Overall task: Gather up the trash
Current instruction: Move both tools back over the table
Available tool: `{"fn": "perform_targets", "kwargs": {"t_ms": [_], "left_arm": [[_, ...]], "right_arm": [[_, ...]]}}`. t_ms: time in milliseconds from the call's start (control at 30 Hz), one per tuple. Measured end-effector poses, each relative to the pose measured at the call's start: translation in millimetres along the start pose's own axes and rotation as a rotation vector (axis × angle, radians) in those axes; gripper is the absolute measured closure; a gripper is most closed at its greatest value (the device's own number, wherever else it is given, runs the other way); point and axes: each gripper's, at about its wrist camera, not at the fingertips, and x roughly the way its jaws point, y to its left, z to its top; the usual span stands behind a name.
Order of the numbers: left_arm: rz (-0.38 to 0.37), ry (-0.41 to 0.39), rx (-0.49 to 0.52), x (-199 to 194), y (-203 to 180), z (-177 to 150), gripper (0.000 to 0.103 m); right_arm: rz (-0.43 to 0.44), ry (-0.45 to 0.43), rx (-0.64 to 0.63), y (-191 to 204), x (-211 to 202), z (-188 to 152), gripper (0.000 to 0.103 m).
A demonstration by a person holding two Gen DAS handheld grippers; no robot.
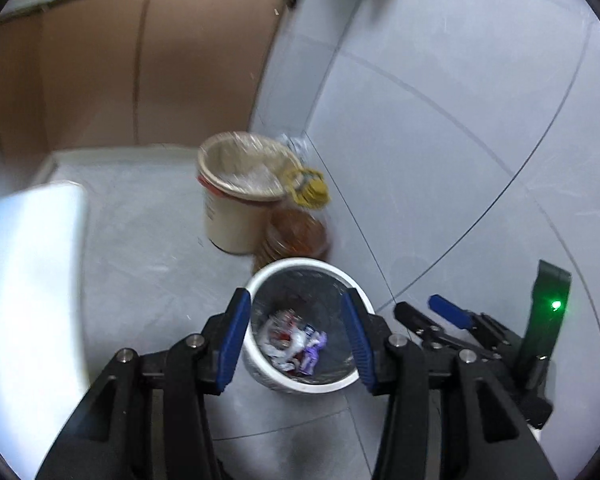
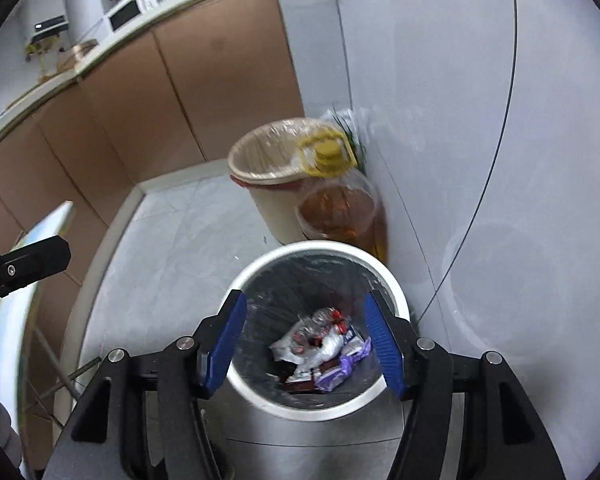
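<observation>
Below spread fingers (image 2: 384, 344), binned trash (image 2: 324, 350)

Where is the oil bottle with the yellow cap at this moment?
In both views the oil bottle stands on the floor against the wall, between the beige bin behind it and the white trash bin in front of it.

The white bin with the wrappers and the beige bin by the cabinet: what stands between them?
An oil jug with a yellow cap stands between the white bin and the beige bin, toward the wall side; the right wrist view shows it best.
</observation>
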Motion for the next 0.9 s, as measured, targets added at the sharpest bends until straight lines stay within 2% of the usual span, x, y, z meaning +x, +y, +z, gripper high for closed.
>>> {"fn": "perform_targets", "kwargs": {"t_ms": [133, 200, 367, 567, 800, 900], "left_arm": [[0.072, -0.096, -0.014, -62.6, 10.7, -13.1, 0.054], [0.123, -0.143, -0.02, -93.4, 15.6, -21.7, 0.048], [0.262, -0.237, -0.036, -162.7, 32.6, -50.1, 0.045], [0.416, -0.3, -0.064, -225.3, 55.4, -84.2, 0.042], [0.516, -0.354, -0.114, -283.8, 78.2, -121.3, 0.042], [0.551, -0.374, -0.126, -303.8, 82.4, -136.8, 0.042]], "right_arm": [[0.037, -0.053, -0.051, 32.5, -44.1, 3.2, 0.037], [0.062, -0.086, -0.087, 53.9, -70.0, 3.1, 0.035], [0.137, -0.142, -0.167, 102.6, -123.6, -5.0, 0.032], [0.223, -0.18, -0.217, 145.9, -172.7, -19.2, 0.03], [0.268, -0.203, -0.285, 186.7, -212.4, -35.0, 0.029], [0.278, -0.202, -0.303, 198.4, -215.3, -37.3, 0.029]]}}
